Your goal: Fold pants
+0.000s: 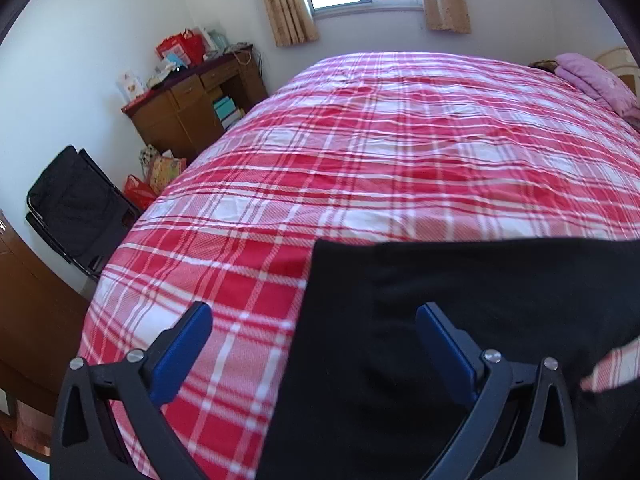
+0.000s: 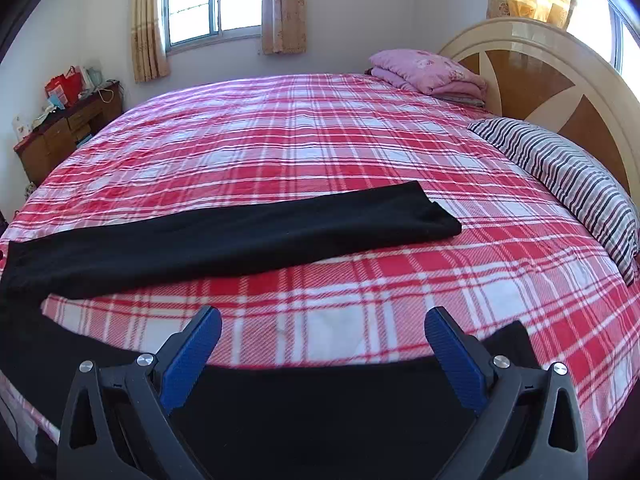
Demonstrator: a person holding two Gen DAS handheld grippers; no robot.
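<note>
Left tongs point(image 1: 314, 316) with blue pads are hanging spread apart over the near end of the black fabric pants point(image 2: 224, 236), gripping nothing. Right tongs point(image 2: 323, 318) are gaping too, empty. Pants are lying on the red-and-white plaid bed point(image 2: 320, 128), one leg stretching far right, other running along near edge.

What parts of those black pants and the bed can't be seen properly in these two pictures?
- Pants: in the right wrist view, the near leg runs under the right gripper and off the bottom edge.
- Left wrist view: the left gripper covers part of the pants, and the right edge cuts the legs off.
- Desk: the clutter on it is too small to identify.
- Bed: its near side is below both frames.
</note>
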